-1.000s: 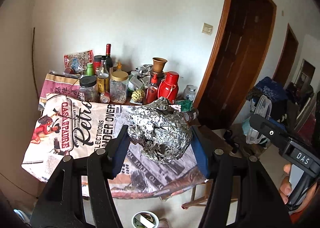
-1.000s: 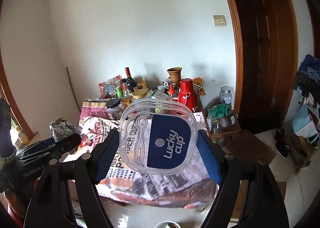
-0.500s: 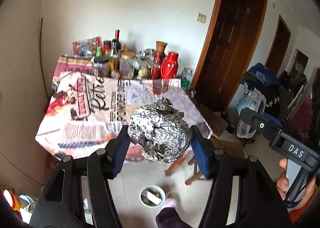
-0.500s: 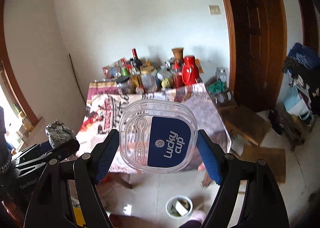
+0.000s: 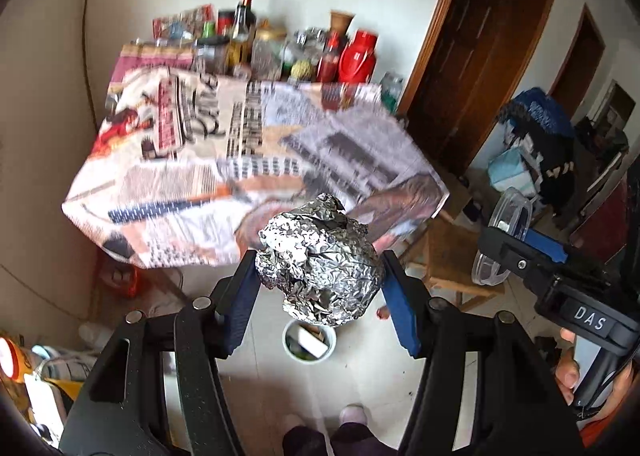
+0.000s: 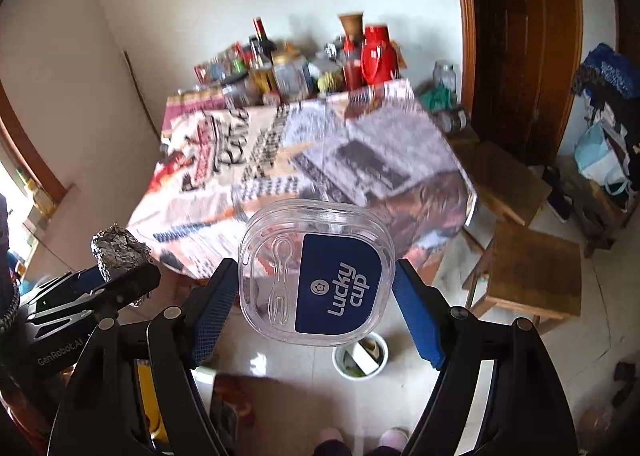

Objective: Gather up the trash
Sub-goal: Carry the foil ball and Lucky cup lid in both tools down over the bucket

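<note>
Now both pieces are off the desk point(image 5: 168, 160): left hand-held gripper point(image 5: 320, 288) clamps the foil ball point(image 5: 320, 264), right hand-held gripper point(image 6: 316, 296) pinches the plastic lid point(image 6: 316, 272), both above the floor bin point(image 6: 360, 356); dropping remains.

My left hand-held gripper point(image 5: 320, 296) is black with blue ribbed pads and silver screws. My right hand-held gripper point(image 6: 316, 296) matches it, marked "DAS" in white. I wear dark trousers point(image 5: 328, 438) and pale slippers point(image 5: 354, 414).

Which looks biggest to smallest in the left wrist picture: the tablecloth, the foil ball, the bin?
1. tablecloth
2. foil ball, though nearness to the camera enlarges it
3. bin, partly hidden behind the ball
</note>
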